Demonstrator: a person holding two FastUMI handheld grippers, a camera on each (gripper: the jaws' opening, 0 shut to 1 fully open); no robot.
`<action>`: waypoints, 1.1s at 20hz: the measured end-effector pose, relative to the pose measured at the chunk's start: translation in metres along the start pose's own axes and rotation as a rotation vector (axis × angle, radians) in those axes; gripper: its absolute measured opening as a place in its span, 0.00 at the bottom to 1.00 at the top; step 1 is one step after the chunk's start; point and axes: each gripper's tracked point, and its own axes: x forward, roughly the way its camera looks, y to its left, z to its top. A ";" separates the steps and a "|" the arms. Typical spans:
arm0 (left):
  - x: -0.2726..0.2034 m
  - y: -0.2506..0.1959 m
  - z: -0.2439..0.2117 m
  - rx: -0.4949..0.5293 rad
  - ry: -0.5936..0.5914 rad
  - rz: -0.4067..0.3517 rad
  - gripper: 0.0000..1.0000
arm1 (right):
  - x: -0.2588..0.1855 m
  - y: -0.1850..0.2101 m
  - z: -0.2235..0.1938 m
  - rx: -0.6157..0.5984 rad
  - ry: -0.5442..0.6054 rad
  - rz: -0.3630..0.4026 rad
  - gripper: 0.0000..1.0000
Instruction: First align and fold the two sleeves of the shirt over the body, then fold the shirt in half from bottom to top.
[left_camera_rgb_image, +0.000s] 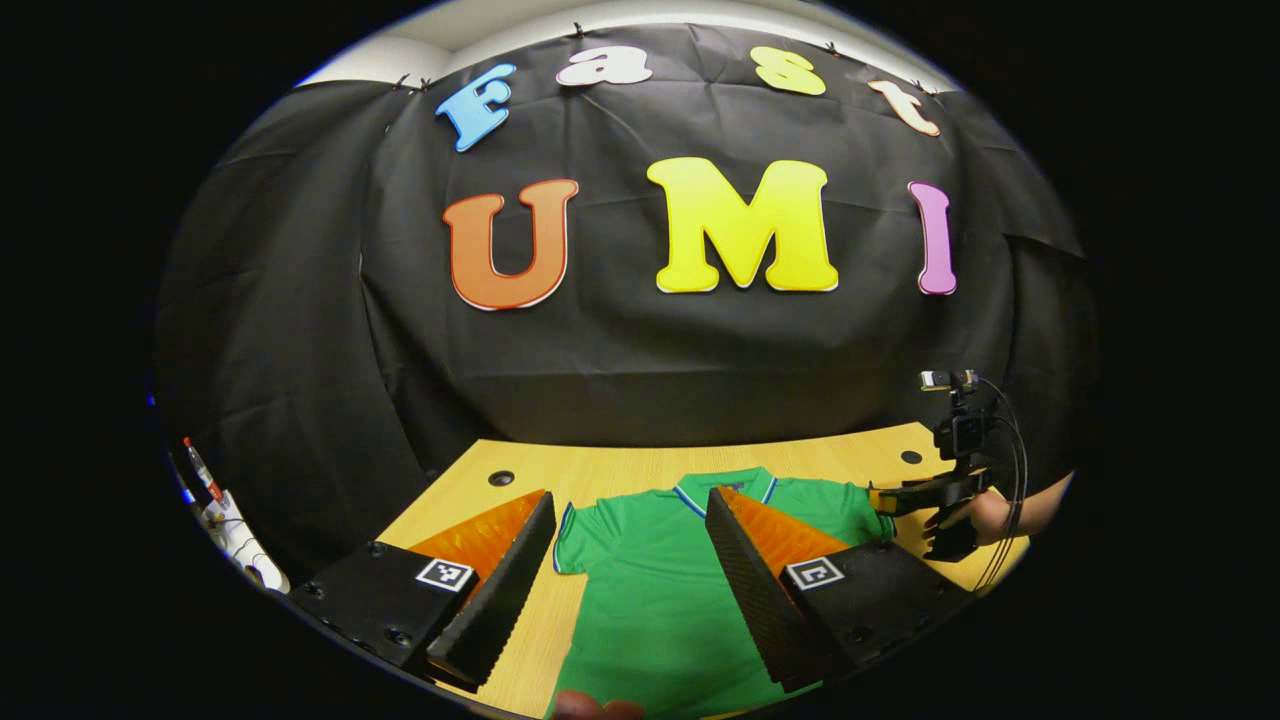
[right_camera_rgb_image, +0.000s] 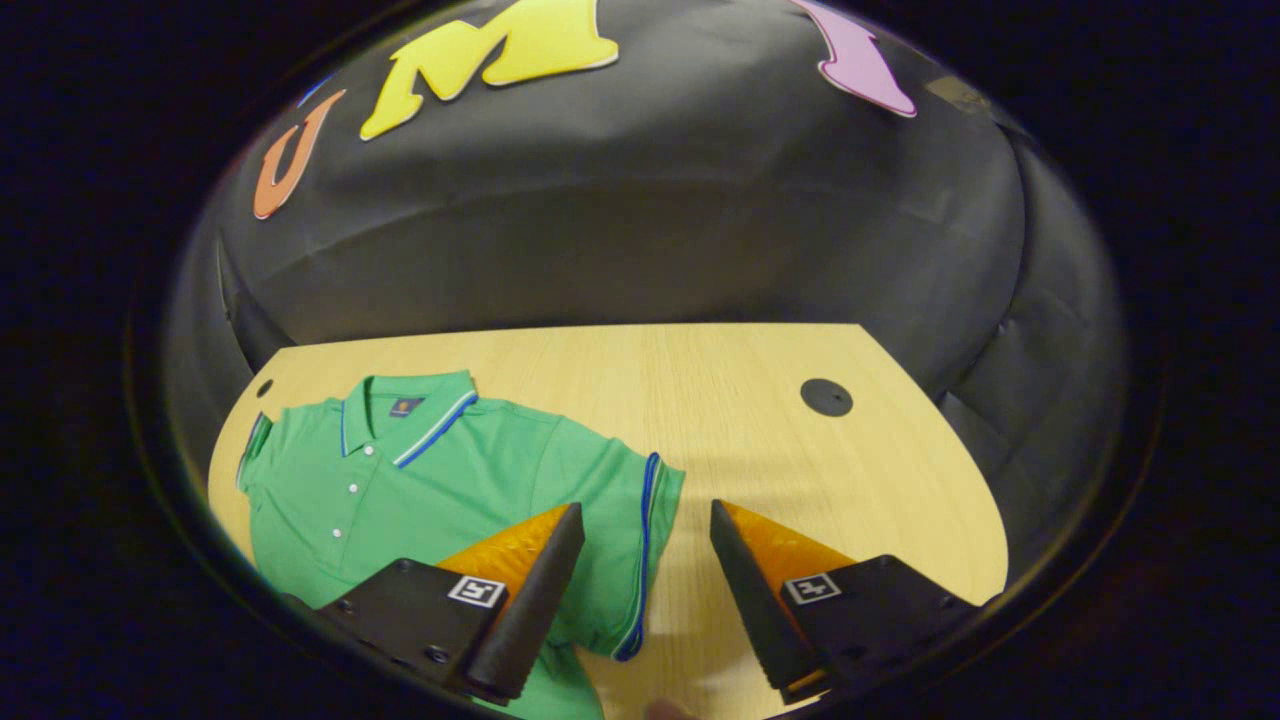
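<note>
Fingers of the left gripper (left_camera_rgb_image: 630, 575) and the right gripper (right_camera_rgb_image: 640, 590) are both spread wide and hold nothing. Beyond them, the green short-sleeved polo shirt (right_camera_rgb_image: 450, 480) lies flat on the pale wooden table (right_camera_rgb_image: 760, 440), both sleeves still spread outward. No fold looks begun; everything remains to do.

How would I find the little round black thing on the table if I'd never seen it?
Start at the wooden table in front of the black cloth wall. A green shirt lies spread on one side; look across the bare wood to the other side, near the far edge. There sits the black round cap, flat, dark and alone on the pale wood.
</note>
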 end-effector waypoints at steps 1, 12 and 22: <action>0.001 0.001 -0.004 -0.004 0.015 0.007 0.97 | 0.006 -0.001 -0.001 0.006 0.004 0.000 0.75; 0.006 -0.006 -0.028 0.036 0.085 -0.008 0.98 | 0.026 -0.004 -0.017 0.001 0.083 -0.013 0.30; 0.000 -0.002 -0.040 0.023 0.109 0.002 0.98 | 0.021 -0.007 -0.014 -0.014 0.087 -0.010 0.06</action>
